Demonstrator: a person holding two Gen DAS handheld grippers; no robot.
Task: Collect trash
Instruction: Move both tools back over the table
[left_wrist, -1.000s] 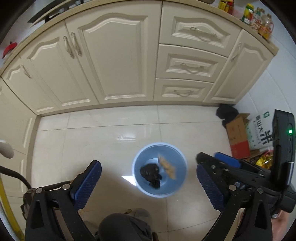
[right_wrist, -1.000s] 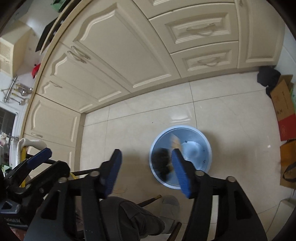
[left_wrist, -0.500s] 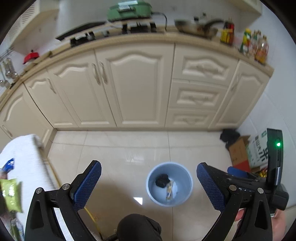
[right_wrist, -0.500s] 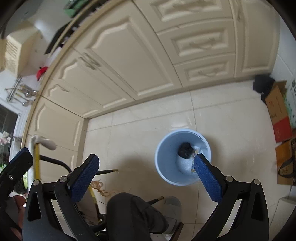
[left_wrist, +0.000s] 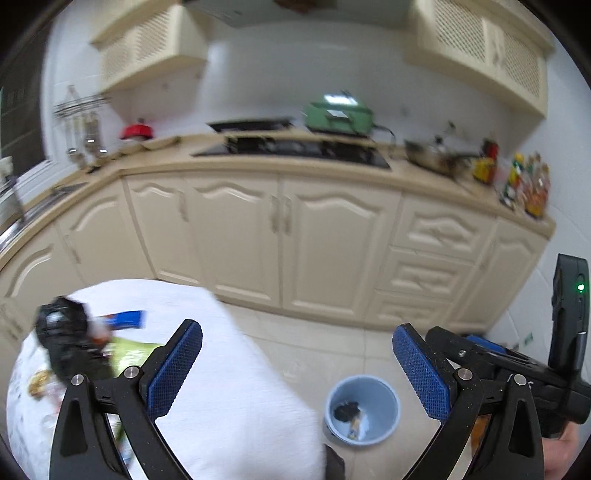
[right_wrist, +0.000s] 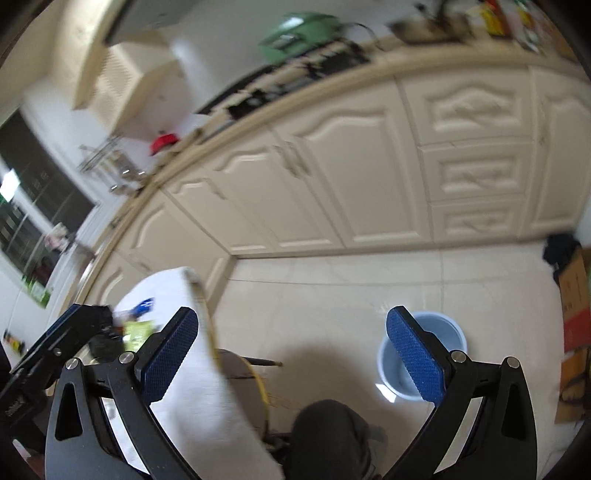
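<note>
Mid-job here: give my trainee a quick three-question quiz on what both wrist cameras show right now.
1. True or false: both grippers are shut on trash.
2. Where does the blue bin stand? A) on the counter B) on the floor tiles C) on the white table
3. Fill in: the green packet lies on the white ____.

Key:
1. False; the left gripper and right gripper are both open and empty.
2. B
3. table
</note>
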